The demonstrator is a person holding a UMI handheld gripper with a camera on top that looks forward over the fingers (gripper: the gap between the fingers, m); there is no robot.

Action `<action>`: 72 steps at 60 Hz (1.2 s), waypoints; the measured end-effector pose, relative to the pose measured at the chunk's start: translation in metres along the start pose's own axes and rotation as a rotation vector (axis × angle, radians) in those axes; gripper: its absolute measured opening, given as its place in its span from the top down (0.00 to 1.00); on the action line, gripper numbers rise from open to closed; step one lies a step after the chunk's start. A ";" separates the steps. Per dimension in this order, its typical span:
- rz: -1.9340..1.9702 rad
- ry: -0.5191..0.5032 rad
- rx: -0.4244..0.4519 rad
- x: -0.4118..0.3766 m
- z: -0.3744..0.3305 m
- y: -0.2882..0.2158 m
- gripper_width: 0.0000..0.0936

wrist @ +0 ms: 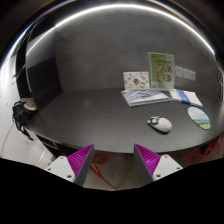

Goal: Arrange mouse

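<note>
The hand-held gripper (114,160) hangs above the near edge of a dark counter (90,115), its two fingers spread wide with nothing between them. The purple pads (80,158) on their inner faces show clearly, one at each side of the gap.

The mouse (159,124) lies on the counter beyond the fingers, ahead of the right one and well apart from it. It is pale with a darker top and rests flat on the surface by itself.

Past the mouse, toward the far side of the counter, a stack of papers (146,97) lies flat, and a booklet (185,97) lies just beside it. A green and white leaflet (161,69) stands upright behind them against the grey wall (100,55), with a smaller card (135,80) beside it. A round green disc (200,118) lies near the counter's right edge, close to the mouse but apart from it.

At the far left of the counter sits a dark object (22,112); what it is cannot be told.
</note>
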State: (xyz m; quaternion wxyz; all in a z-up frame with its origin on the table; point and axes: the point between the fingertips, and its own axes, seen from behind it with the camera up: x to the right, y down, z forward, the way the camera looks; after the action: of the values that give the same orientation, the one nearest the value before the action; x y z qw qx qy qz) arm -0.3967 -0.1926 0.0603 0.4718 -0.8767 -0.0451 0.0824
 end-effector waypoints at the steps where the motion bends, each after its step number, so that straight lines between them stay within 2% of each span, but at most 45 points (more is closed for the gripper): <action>1: 0.001 0.005 0.002 0.011 0.003 -0.001 0.12; 11: -0.016 0.083 0.016 0.129 0.037 -0.006 0.12; 15: -0.043 0.139 -0.004 0.176 0.054 -0.002 0.12; 19: -0.073 0.148 -0.019 0.204 0.070 0.000 0.12; 23: -0.075 0.108 -0.049 0.213 0.088 0.007 0.11; 25: -0.047 0.075 -0.024 0.212 0.094 -0.001 0.09; 27: -0.039 0.075 -0.015 0.218 0.099 -0.006 0.14; 37: -0.061 0.055 0.010 0.231 0.133 -0.029 0.14; 49: -0.061 0.052 -0.015 0.234 0.168 -0.052 0.16; 53: -0.069 0.053 -0.020 0.232 0.175 -0.055 0.30; 55: -0.063 0.059 -0.021 0.231 0.177 -0.057 0.41; 57: -0.067 0.066 -0.029 0.231 0.176 -0.055 0.43; 58: -0.066 0.069 -0.033 0.230 0.176 -0.055 0.39; 59: -0.063 0.071 -0.035 0.231 0.176 -0.055 0.46; 63: -0.044 0.083 -0.044 0.231 0.176 -0.055 0.52; 64: -0.045 0.087 -0.047 0.231 0.175 -0.055 0.52; 65: -0.045 0.091 -0.053 0.231 0.174 -0.055 0.46; 66: -0.040 0.092 -0.057 0.231 0.173 -0.055 0.55; 69: -0.009 0.090 -0.074 0.225 0.167 -0.054 0.55; 72: 0.023 0.075 -0.051 0.215 0.155 -0.066 0.55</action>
State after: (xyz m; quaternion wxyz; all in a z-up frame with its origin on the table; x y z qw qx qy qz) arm -0.2142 0.0046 0.0093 0.4496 -0.8914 -0.0194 0.0540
